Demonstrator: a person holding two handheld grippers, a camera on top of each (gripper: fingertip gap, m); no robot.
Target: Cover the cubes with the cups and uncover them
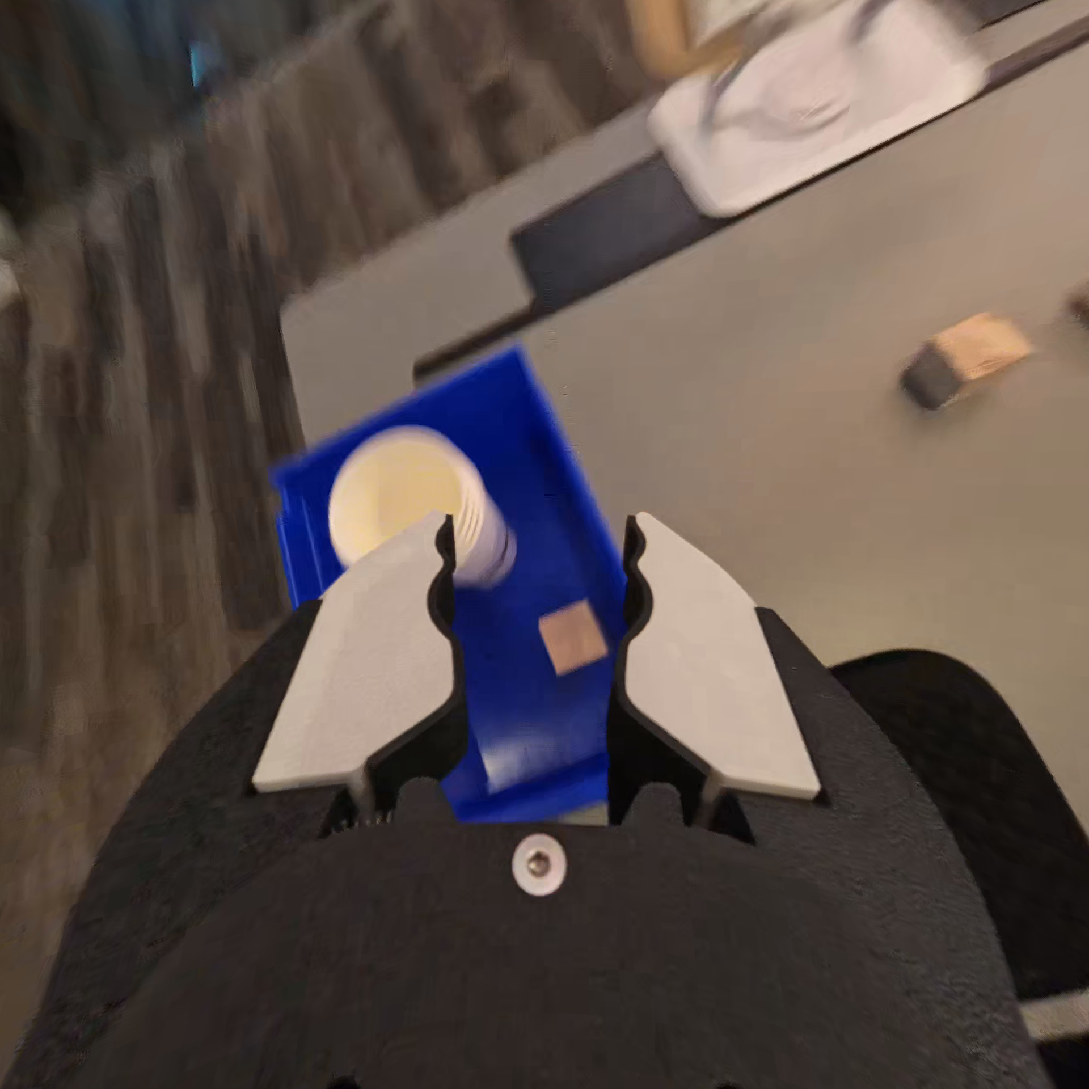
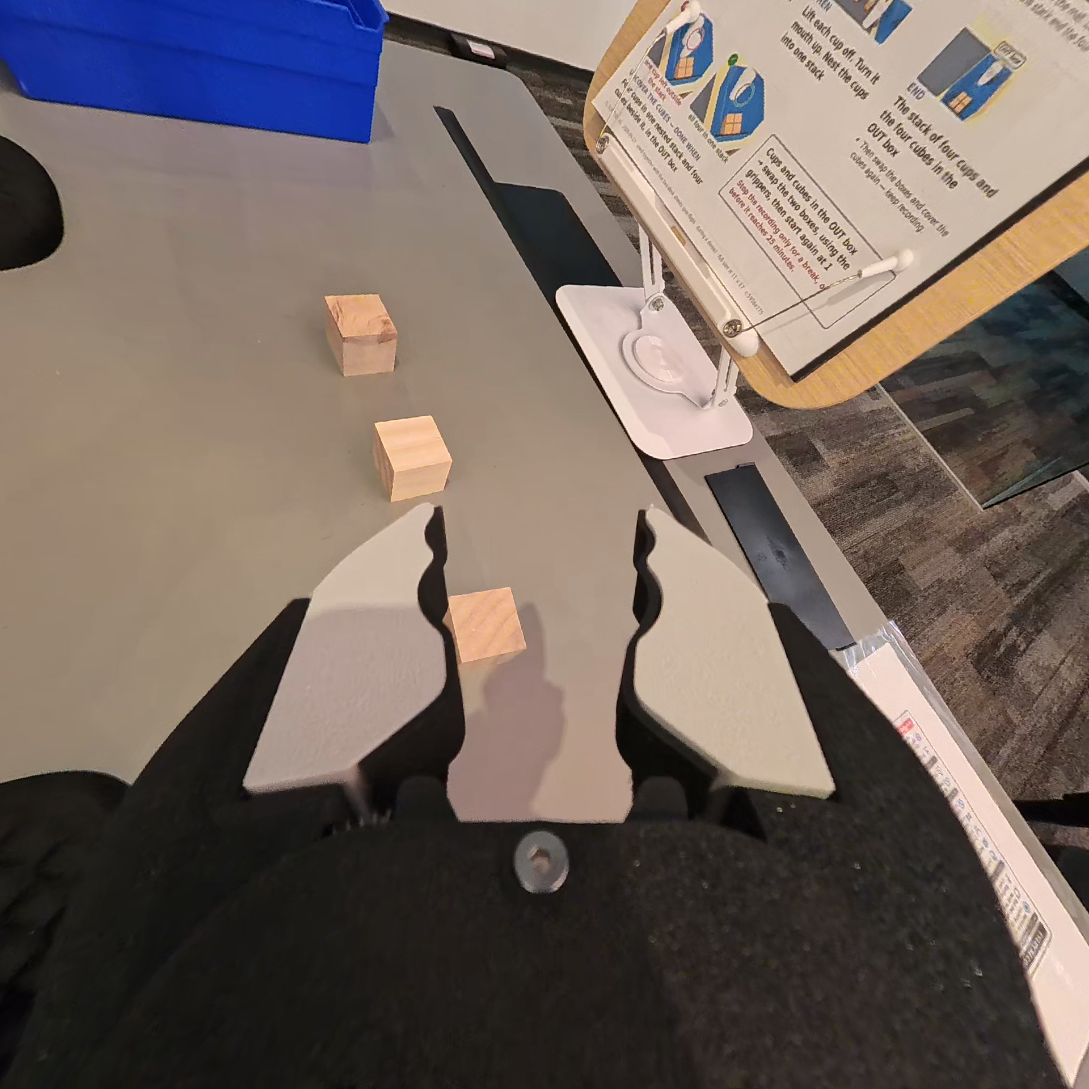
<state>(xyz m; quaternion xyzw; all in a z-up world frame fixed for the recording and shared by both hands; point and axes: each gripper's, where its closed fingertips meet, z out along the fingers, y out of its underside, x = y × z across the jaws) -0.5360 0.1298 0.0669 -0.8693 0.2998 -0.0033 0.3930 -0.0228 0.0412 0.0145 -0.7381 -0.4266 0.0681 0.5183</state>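
Three wooden cubes (image 2: 360,333) are seen uncovered on the grey table (image 2: 177,412), a fourth cube (image 1: 573,643) and the stacked cups (image 1: 412,501) in the blue bin (image 1: 530,424), both grippers (image 1: 539,524) (image 2: 536,518) held wide and empty.

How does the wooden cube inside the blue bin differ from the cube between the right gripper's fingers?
The cube in the blue bin lies on the bin's floor beside the stacked cups; the cube between the right gripper's fingers sits on the bare grey table. The binned cube is blurred, the other sharp. Both are pale wood, ungripped.

Three wooden cubes (image 2: 359,333) on the table, a fourth (image 1: 573,636) in the blue bin (image 1: 548,424), one stack of cups (image 1: 412,501)
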